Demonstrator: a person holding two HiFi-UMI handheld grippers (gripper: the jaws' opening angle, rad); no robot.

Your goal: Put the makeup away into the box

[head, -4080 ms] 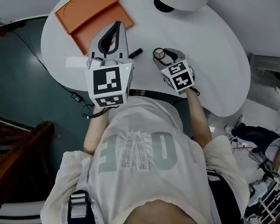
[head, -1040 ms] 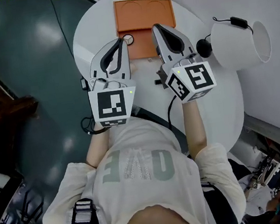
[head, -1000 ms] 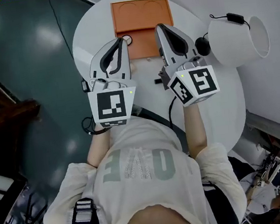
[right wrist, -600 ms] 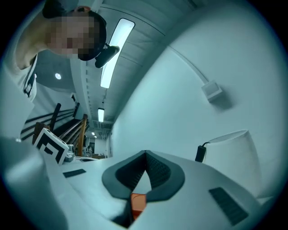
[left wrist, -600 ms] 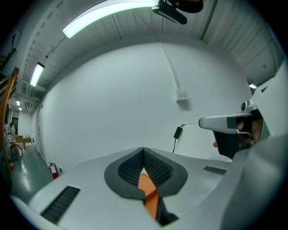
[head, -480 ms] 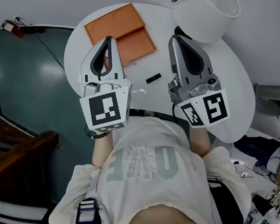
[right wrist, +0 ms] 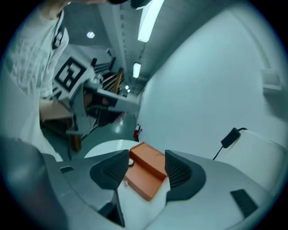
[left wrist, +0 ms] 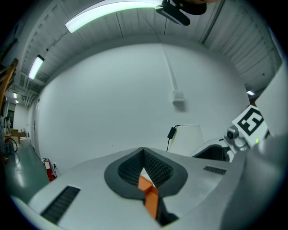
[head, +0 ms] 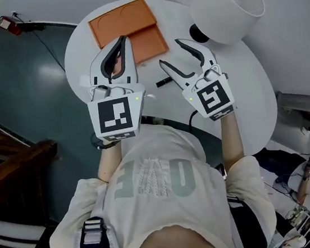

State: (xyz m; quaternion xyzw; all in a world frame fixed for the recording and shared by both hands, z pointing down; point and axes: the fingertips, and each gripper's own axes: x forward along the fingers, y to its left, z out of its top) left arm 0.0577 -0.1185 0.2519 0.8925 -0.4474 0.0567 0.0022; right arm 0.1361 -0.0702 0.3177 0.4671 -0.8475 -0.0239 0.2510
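White round table (head: 251, 79) carries the open orange box (head: 121, 20) just ahead of both grippers. Left gripper (head: 123, 38) has its jaws pressed together, while the right gripper (head: 169, 52) is opening its jaws with nothing between them. Black makeup stick (head: 163, 82) lies on the table between the 2, just beside the right gripper.

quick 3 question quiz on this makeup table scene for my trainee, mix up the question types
1. True or false: the orange box lies open on the white table.
2. Which small item lies on the bare table near the box? A) a small black stick B) a spoon C) a glass jar
3. Fill in: the jaws of the left gripper are ____.
Key: 1 true; 2 A; 3 shut.
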